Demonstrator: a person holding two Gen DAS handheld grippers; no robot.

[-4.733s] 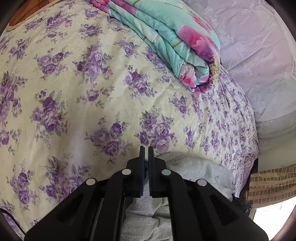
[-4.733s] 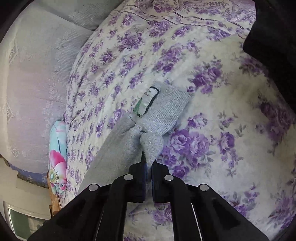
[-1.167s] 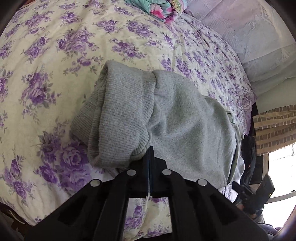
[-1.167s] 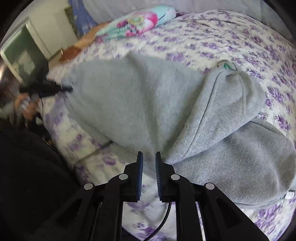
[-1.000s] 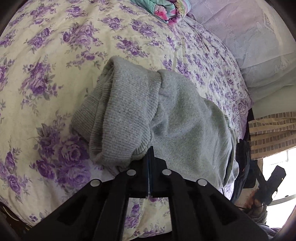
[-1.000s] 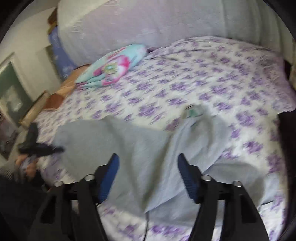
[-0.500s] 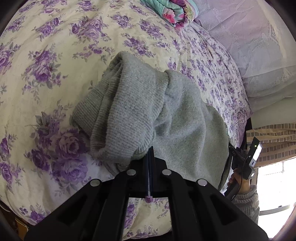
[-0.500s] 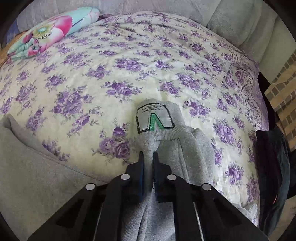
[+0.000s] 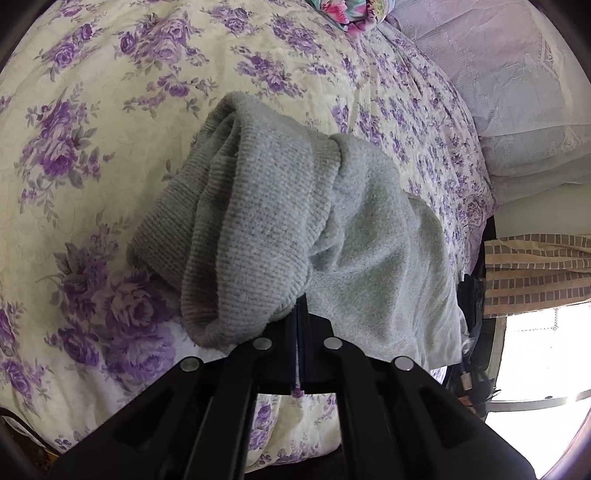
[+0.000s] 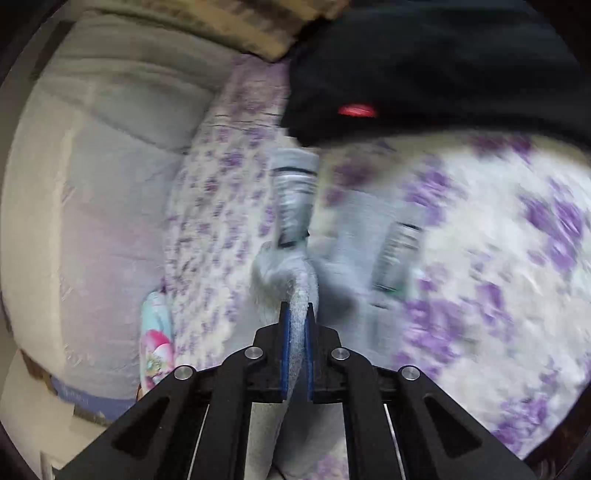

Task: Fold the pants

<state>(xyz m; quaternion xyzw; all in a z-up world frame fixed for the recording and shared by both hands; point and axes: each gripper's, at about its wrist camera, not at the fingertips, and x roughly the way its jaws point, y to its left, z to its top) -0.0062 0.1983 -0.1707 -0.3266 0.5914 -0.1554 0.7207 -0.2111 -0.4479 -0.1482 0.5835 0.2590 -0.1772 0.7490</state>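
Note:
The grey sweatpants (image 9: 295, 229) lie bunched on the floral bedspread (image 9: 110, 92), ribbed waistband toward me and legs running off to the right. My left gripper (image 9: 299, 314) is shut at the waistband's lower edge; the fabric hides the fingertips. In the blurred right wrist view, my right gripper (image 10: 295, 317) is shut on a fold of the grey pants (image 10: 291, 266), lifted above the bed. White labelled patches show on the cloth beyond it.
A folded teal and pink quilt (image 9: 351, 11) lies at the far end of the bed, also in the right wrist view (image 10: 155, 350). Pale pillows (image 9: 517, 92) sit at the right. A dark garment (image 10: 424, 66) lies at the bed's edge.
My right gripper opened, moved and closed on the pants' labelled end, and now swings fast with it. My left gripper stays shut at the waistband, drawn slightly nearer.

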